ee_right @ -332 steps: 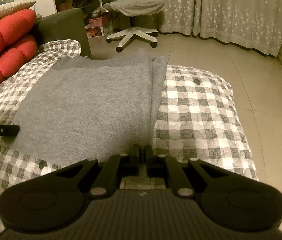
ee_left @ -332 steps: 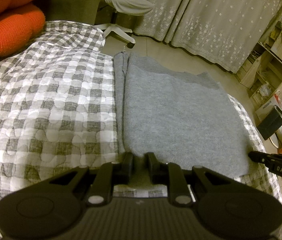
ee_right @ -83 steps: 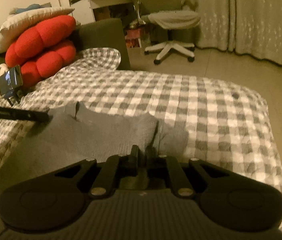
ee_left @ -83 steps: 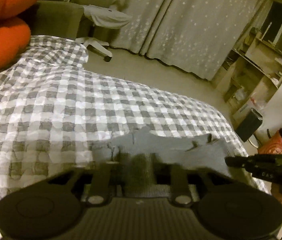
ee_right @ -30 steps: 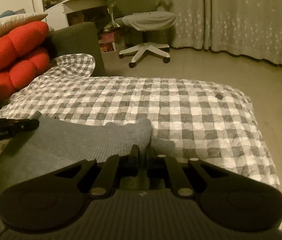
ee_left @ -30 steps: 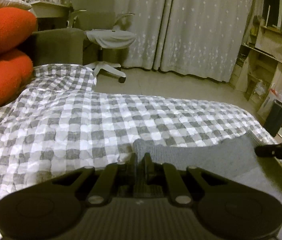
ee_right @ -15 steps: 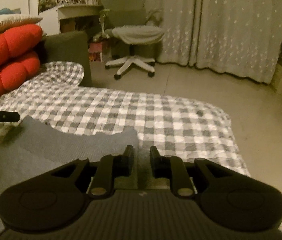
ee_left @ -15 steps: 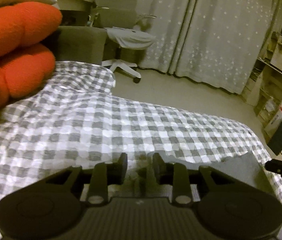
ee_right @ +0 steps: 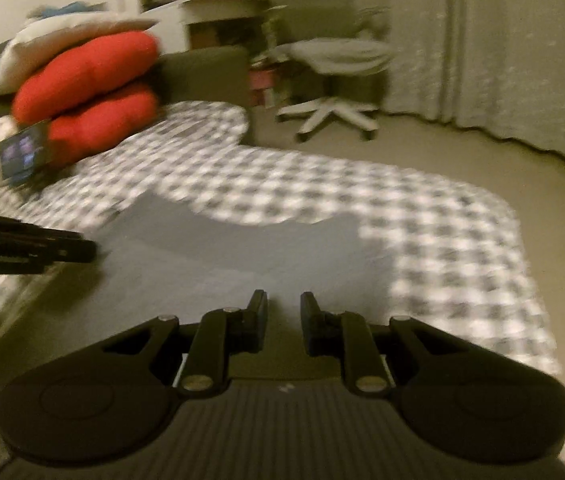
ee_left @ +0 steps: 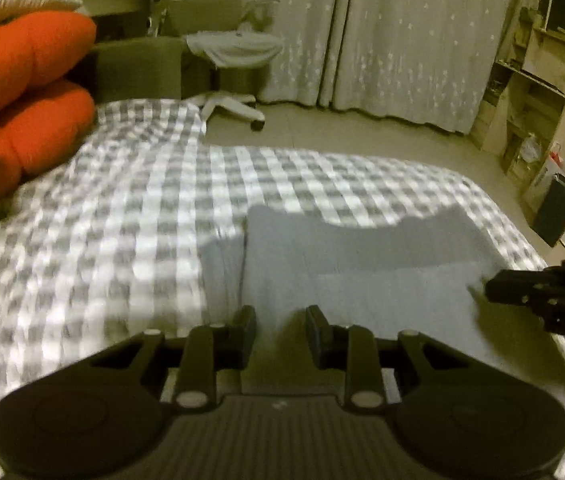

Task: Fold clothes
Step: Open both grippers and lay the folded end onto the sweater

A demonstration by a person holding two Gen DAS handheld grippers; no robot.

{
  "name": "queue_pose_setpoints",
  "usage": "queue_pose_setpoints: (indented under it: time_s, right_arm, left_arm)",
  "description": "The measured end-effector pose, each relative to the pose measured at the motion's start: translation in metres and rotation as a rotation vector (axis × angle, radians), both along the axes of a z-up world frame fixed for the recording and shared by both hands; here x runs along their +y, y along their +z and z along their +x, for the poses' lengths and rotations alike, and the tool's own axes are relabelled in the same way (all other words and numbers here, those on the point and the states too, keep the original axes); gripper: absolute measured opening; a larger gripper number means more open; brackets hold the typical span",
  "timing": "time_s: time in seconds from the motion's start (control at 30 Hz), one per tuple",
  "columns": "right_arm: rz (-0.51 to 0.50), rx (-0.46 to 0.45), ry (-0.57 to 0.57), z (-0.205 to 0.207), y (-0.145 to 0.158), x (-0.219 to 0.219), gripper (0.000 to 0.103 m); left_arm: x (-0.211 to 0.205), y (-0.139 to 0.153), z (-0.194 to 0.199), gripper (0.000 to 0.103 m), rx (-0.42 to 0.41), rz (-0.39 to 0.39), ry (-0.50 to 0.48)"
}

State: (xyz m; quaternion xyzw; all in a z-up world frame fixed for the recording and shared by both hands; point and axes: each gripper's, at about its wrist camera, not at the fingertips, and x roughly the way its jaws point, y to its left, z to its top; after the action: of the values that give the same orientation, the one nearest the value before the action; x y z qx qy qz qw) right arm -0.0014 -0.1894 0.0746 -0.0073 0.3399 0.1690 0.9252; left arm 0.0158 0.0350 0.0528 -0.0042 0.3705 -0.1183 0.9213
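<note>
Both tools let go and backed off; left tool [ee_left: 280, 320] and right tool [ee_right: 282, 308] part-open, empty, grey garment [ee_left: 362, 264] folded flat, checked bed [ee_left: 122, 216] bare beyond its edges.

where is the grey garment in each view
Left wrist: grey garment lies centre-right on the checked cover, just beyond the open left gripper.
Right wrist: grey garment lies centre-left, beyond the open right gripper.
Shared landmark: office chair by the curtains.

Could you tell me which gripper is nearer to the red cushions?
Left. The left gripper sits on the garment's side towards the red cushions; the right gripper is at its far side.
</note>
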Motion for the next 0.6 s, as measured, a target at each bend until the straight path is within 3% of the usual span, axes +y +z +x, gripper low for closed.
queue_pose_setpoints:
  time_s: [0.2,0.3,0.6]
  right_arm:
    - [-0.009,0.047,0.094,-0.009,-0.008,0.023,0.019]
    - [-0.019,0.063,0.095,-0.007,-0.012,0.024,0.019]
    - [-0.007,0.071,0.080,-0.007,-0.013,0.020,0.016]
  left_arm:
    - [-0.009,-0.009,-0.010,0.028,0.018,0.024,-0.020]
    - [-0.016,-0.011,-0.012,0.028,0.000,0.071,-0.037]
    - [-0.017,-0.012,-0.013,0.028,0.005,0.069,-0.026]
